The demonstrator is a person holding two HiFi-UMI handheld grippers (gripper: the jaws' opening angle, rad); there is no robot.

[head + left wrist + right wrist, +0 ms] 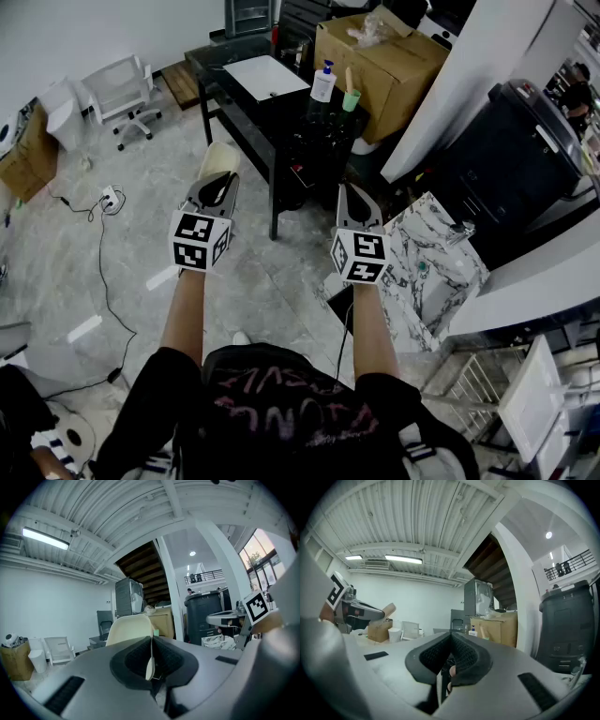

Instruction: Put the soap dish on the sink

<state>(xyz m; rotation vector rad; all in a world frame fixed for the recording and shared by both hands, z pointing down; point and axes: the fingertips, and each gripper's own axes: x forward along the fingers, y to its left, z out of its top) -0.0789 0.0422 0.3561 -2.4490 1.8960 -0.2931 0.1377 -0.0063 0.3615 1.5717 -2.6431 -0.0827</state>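
A cream soap dish (216, 158) sticks out forward from my left gripper (221, 184), whose jaws are shut on its thin edge. In the left gripper view the soap dish (131, 629) rises above the closed pads, held at the left gripper (150, 660). My right gripper (355, 194) is held level beside it, jaws shut with nothing between them; the right gripper (449, 645) shows the pads pressed together. Both hover over the floor. A white sink basin (265, 77) lies on a black table ahead, and a marble sink top (433, 274) with a faucet stands at my right.
A soap bottle (323, 82) and a green cup (350, 97) stand on the black table (234, 117). Behind it is a large cardboard box (389, 66). A black bin (511, 159) and white column are at the right. A cable and power strip (110, 200) lie on the floor at the left.
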